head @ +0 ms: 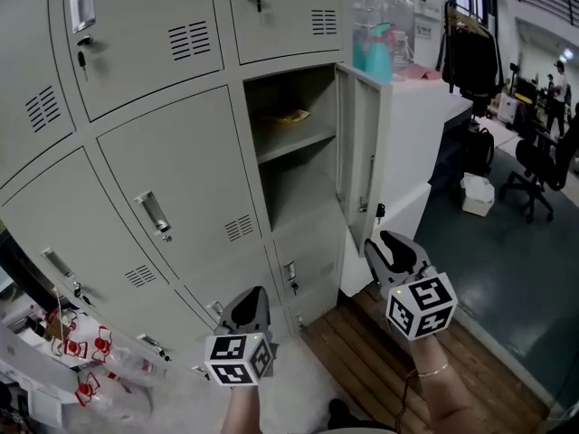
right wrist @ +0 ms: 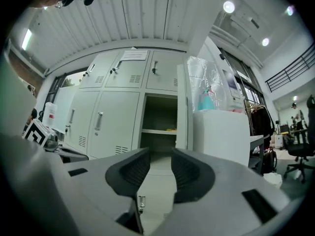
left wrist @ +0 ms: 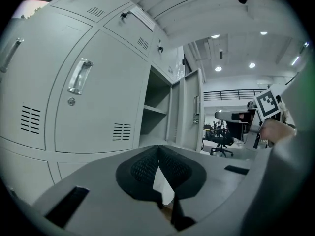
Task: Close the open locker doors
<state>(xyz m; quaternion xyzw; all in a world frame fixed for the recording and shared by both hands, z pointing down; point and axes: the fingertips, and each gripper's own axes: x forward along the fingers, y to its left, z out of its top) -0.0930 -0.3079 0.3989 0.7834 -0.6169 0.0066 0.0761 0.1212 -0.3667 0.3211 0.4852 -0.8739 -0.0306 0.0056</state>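
Note:
A bank of grey lockers point(head: 172, 170) fills the left of the head view. One middle compartment point(head: 294, 143) stands open, its door point(head: 362, 143) swung out to the right; a yellow item point(head: 291, 116) lies on its shelf. My left gripper point(head: 249, 301) hangs low in front of the closed lockers, shut with nothing in it point(left wrist: 158, 151). My right gripper point(head: 389, 242) is below the open door's lower edge, apart from it. It is open, nothing between its pads point(right wrist: 161, 159), and faces the open compartment point(right wrist: 157, 117) and door point(right wrist: 182, 117).
A white counter point(head: 425, 134) stands just right of the open door, with a clear bag holding a teal item point(head: 375, 34) on top. Office chairs point(head: 534, 170) are at the far right. Plastic bags with red print point(head: 90, 360) lie at the lower left. Wooden boards point(head: 362, 351) run underfoot.

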